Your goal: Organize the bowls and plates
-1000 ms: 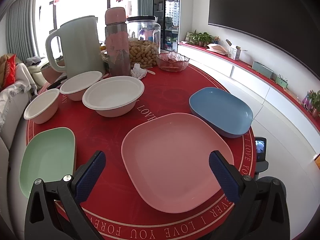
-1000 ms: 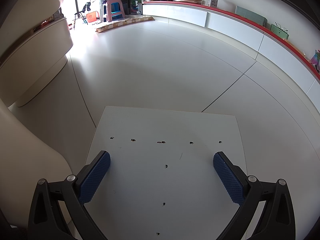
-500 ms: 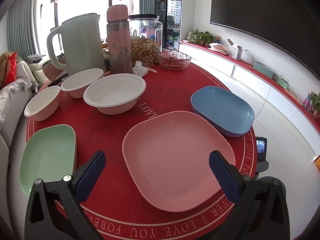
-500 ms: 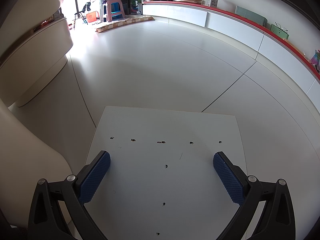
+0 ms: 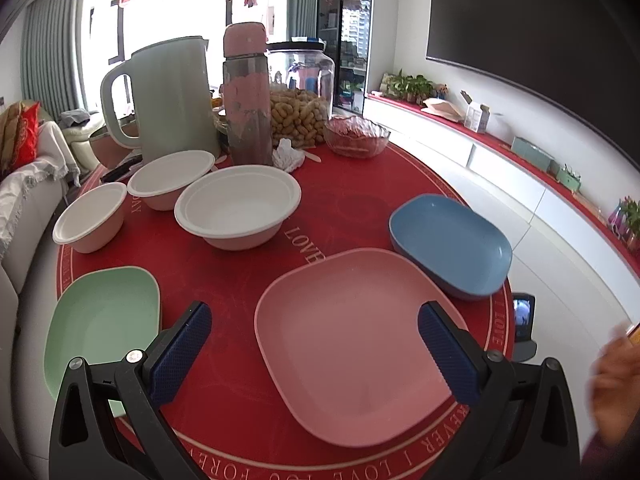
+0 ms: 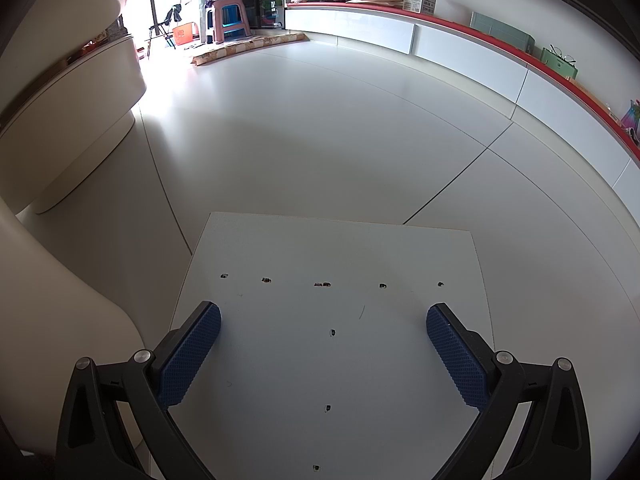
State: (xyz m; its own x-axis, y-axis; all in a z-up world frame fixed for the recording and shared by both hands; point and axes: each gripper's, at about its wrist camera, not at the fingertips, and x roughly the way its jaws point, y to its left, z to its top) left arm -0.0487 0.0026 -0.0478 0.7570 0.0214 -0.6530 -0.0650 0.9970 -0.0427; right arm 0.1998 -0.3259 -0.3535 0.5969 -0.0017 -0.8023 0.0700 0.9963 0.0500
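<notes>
Plates and bowls spread over a round red tablecloth (image 5: 360, 204) with white lettering along its rim. Nearest the left gripper (image 5: 314, 344), a pink square plate (image 5: 352, 336), lying flat between and beyond the blue-padded fingers (image 5: 182, 354), jaws wide apart and holding nothing, hovering above the cloth. Just past the pink plate on the right, a blue plate (image 5: 452, 244), its edge close to or overlapping the pink rim; cannot tell which. On the left side, a green plate (image 5: 100, 320) near the table edge. Farther back, three white bowls: a large bowl (image 5: 238, 206) in the middle, a medium bowl (image 5: 172, 178) behind it to the left, a small bowl (image 5: 90, 216) leftmost. Behind these, a pale green kettle (image 5: 168, 96), a pink bottle (image 5: 246, 96), a glass jar of peanuts (image 5: 300, 96) and a glass dish (image 5: 356, 136). Elsewhere, the right gripper (image 6: 324, 346) equally wide open and empty, poised over a white board (image 6: 332, 360) with small holes, white floor (image 6: 320, 128) beyond
</notes>
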